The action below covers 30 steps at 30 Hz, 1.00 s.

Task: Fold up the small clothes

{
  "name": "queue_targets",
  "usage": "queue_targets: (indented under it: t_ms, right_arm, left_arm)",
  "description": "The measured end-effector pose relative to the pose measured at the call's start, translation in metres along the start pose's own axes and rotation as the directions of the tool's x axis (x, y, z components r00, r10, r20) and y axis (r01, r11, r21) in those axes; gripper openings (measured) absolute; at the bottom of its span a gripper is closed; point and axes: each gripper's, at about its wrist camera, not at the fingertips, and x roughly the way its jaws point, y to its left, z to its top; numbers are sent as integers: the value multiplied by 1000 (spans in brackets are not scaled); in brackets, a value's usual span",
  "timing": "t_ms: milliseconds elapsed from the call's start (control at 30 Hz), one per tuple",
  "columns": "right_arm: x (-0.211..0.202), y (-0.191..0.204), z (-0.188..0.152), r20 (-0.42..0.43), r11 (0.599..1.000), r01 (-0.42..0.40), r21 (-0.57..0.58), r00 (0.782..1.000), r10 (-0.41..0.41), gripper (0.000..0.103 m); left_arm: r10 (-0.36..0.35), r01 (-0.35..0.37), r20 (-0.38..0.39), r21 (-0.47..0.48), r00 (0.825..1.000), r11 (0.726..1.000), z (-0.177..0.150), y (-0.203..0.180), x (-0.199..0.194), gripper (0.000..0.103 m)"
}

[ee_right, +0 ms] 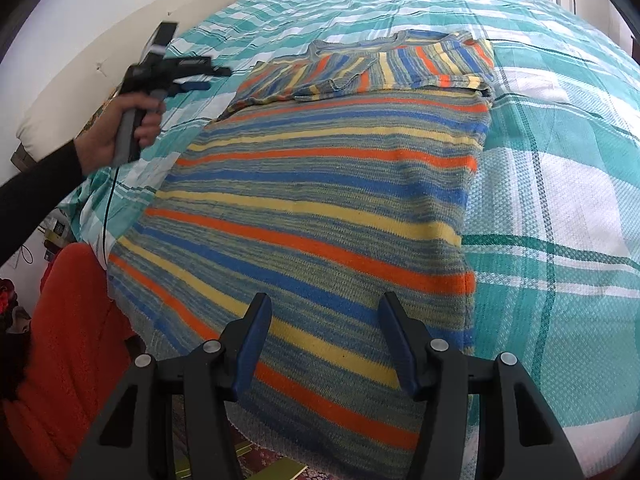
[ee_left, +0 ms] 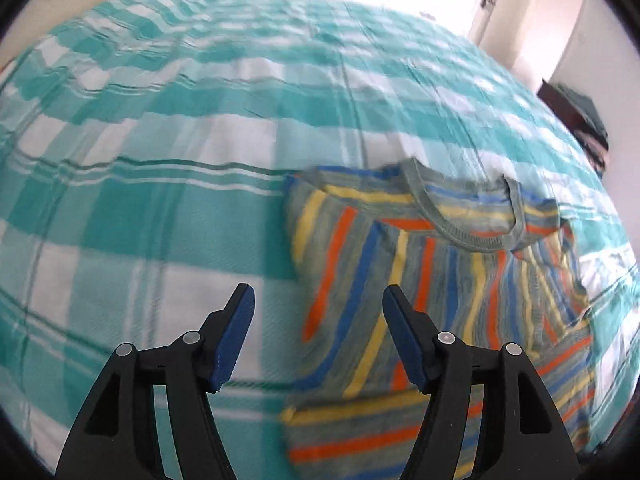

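Left gripper: jaws apart, nothing between them, above the teal-and-white checked bedspread. Striped sweater lies on the bedspread, neckline at the far end; the gripper's right finger overlaps its near edge. Frame motion-blurred.

My left hand-held gripper: black plastic arms w/ blue pads on the fingers, silver round screws at the pivots. Right hand-held gripper is the same build. My left hand shows bare skin, black sleeve to the wrist, thin black cable below it.
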Motion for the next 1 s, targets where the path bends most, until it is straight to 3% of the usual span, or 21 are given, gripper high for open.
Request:
queue_targets:
  t_ms: [33, 67, 100, 133, 200, 300, 333, 433, 533, 600, 667, 733, 800, 900, 1000]
  right_arm:
    - [0, 0, 0, 0, 1000, 0, 1, 1000, 0, 56]
    - [0, -1, 0, -1, 1000, -1, 2, 1000, 1, 56]
    - [1, -1, 0, -2, 1000, -1, 3, 1000, 1, 56]
    - [1, -1, 0, -2, 1000, -1, 3, 1000, 1, 56]
    - [1, -2, 0, -4, 1000, -1, 2, 1000, 1, 56]
    - [1, -2, -1, -3, 1000, -5, 2, 1000, 5, 56]
    - [1, -2, -1, -3, 1000, -8, 4, 1000, 8, 56]
    - [2, -3, 0, 1, 1000, -13, 6, 1000, 13, 57]
    - [2, -2, 1, 2, 1000, -15, 7, 1000, 15, 57]
    - [1, -3, 1, 3, 1000, -16, 11, 1000, 16, 57]
    - [1, -3, 0, 3, 1000, -15, 11, 1000, 15, 57]
    - [-1, -2, -2, 6, 1000, -11, 6, 1000, 11, 57]
    - [0, 0, -2, 5, 1000, -5, 0, 1000, 5, 57]
    - [1, 1, 0, 5, 1000, -2, -2, 1000, 3, 57]
    - [1, 0, -1, 8, 1000, 0, -1, 1000, 0, 57]
  left_arm:
    - [62, -60, -30, 46, 998, 997, 5, -7, 18, 68]
    - [175, -171, -49, 81, 983, 982, 6, -9, 34, 67]
    - [295, -287, -78, 98, 952, 953, 4, -4, 51, 68]
    - [308, -305, -97, 41, 946, 951, 2, 9, 60, 70]
    - [286, -294, -92, -100, 954, 950, 5, 27, 54, 71]
    - [291, -297, -64, -128, 955, 946, 8, 24, 34, 68]
    - [277, -280, -39, -111, 960, 954, 8, 18, 27, 68]
    - [124, -123, 34, -43, 992, 992, 0, -11, 2, 74]
    - [0, 1, -17, 59, 1000, 998, -33, -44, -3, 79]
    - [52, -29, -102, 217, 993, 976, -61, -68, 12, 79]
    - [104, -79, -69, 302, 992, 950, -71, -78, 9, 79]
    - [86, -69, -46, 282, 995, 957, -66, -85, -7, 79]
    - [-9, 7, 4, 250, 1000, 968, -55, -95, -28, 81]
    - [-86, 66, 70, 254, 994, 965, -39, -122, -43, 91]
    - [-138, 126, 20, 287, 990, 950, -40, -153, -27, 91]
